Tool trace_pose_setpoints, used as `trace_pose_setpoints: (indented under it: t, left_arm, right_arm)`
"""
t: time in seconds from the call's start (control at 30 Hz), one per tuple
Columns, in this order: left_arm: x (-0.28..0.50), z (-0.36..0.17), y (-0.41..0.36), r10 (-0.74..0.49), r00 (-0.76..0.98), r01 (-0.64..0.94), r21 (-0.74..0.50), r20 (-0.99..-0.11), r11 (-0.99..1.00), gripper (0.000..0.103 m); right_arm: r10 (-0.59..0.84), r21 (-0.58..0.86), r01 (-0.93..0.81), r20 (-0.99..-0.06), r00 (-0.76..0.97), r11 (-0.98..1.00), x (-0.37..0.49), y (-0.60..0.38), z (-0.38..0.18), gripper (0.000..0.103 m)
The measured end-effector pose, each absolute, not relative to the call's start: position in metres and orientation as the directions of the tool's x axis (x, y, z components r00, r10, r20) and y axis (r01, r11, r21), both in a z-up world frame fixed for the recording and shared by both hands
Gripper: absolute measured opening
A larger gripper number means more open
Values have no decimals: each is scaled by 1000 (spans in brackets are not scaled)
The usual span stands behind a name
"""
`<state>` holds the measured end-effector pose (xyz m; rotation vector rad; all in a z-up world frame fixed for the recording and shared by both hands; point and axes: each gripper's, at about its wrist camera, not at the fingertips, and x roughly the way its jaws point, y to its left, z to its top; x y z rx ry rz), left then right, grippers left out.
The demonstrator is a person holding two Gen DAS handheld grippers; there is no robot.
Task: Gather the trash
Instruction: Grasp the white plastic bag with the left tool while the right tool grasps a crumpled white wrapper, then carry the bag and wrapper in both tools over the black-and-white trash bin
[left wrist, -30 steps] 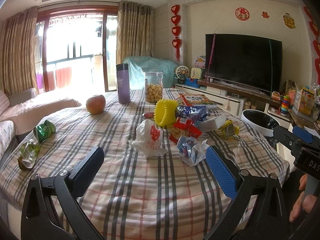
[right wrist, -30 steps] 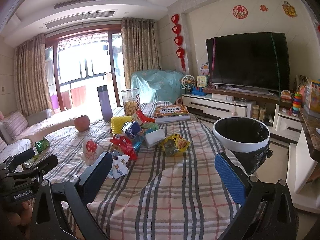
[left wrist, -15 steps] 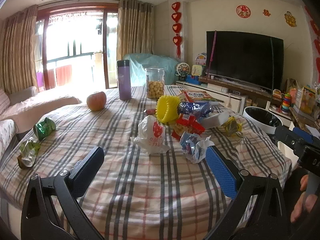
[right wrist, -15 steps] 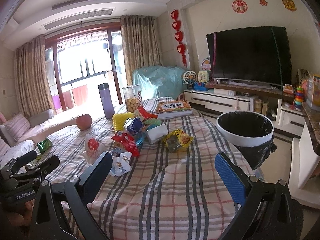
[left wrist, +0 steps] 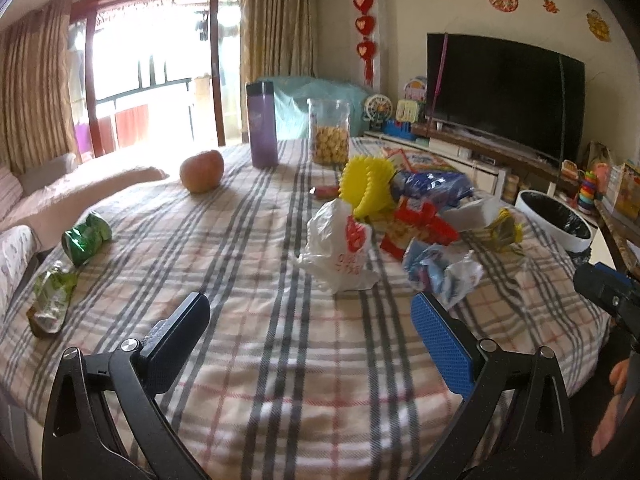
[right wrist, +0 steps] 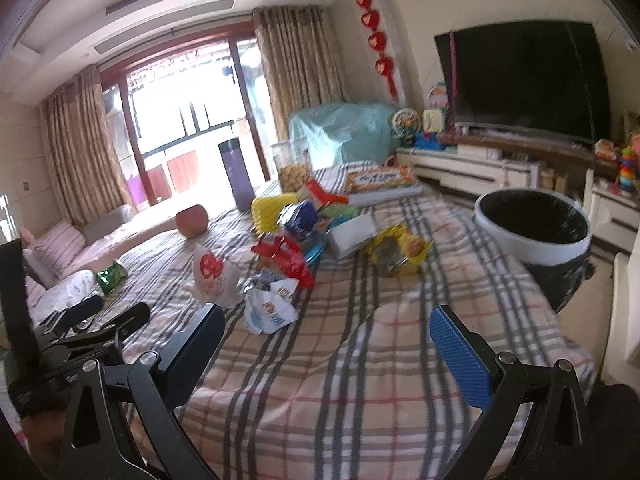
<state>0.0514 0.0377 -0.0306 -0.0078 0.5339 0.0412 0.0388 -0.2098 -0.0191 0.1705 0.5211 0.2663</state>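
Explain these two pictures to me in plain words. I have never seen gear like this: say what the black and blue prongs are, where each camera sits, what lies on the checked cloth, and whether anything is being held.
No robot here: a person carries a hand-held gripper in each hand, each with a wide-angle camera looking along its jaws. One picture comes from the left gripper, the other from the right gripper; the prongs are their jaws. Both stand wide open and hold nothing.

On the checked tablecloth lie a white plastic bag, a crumpled blue and white wrapper, red and yellow snack packets, two green wrappers near the left edge, an apple, a purple bottle and a biscuit jar. A black-lined bin stands beside the table's right side.
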Motion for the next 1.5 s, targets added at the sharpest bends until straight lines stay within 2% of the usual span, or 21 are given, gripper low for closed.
trace_pose_setpoints:
  t: [0.43,0.63,0.7,0.73,0.8,0.83,0.87,0.9,0.93,0.97,1.17,1.5]
  left_arm:
    - [113,-52,44,0,804,4,5,-595,1000,96]
    - [139,-54,46,-34,770,23,-27,-637,999,84]
    - [144,-55,44,-40,763,33,-24,-645,999,77]
    - [146,-57,42,-45,758,41,-21,-651,999,74]
    - [150,-61,36,-53,743,64,-7,-667,998,55]
    - [151,-62,33,-61,736,80,-3,-674,997,50]
    - [152,-63,31,-69,733,95,2,-677,995,42]
    - [152,-63,28,-75,734,108,7,-675,994,38]
    - [150,-63,26,-77,739,117,15,-670,993,36]
    - [149,-62,25,-78,741,121,19,-667,992,34]
    - [134,-58,19,-121,745,138,-26,-656,990,29]
    - [105,-48,-27,-215,738,234,-56,-640,971,29]
  right_arm:
    - [377,268,-268,-573,728,925,91,-179,-51,102]
    - [397,280,-282,-608,687,918,107,-170,-60,93]
    - [397,278,-284,-624,673,918,113,-167,-64,90]
    - [399,280,-285,-631,665,917,116,-167,-65,86]
    - [404,283,-289,-648,646,915,121,-165,-69,80]
    - [405,283,-290,-653,640,914,123,-163,-70,73]
    - [406,283,-292,-660,632,914,125,-163,-73,61]
    - [412,288,-295,-664,624,911,126,-163,-75,54]
    - [416,291,-298,-666,619,909,126,-162,-76,37]
    - [423,297,-301,-661,620,906,124,-164,-76,31]
    - [424,299,-300,-646,635,906,115,-179,-70,30]
    - [396,339,-228,-603,692,913,97,-231,-52,28]
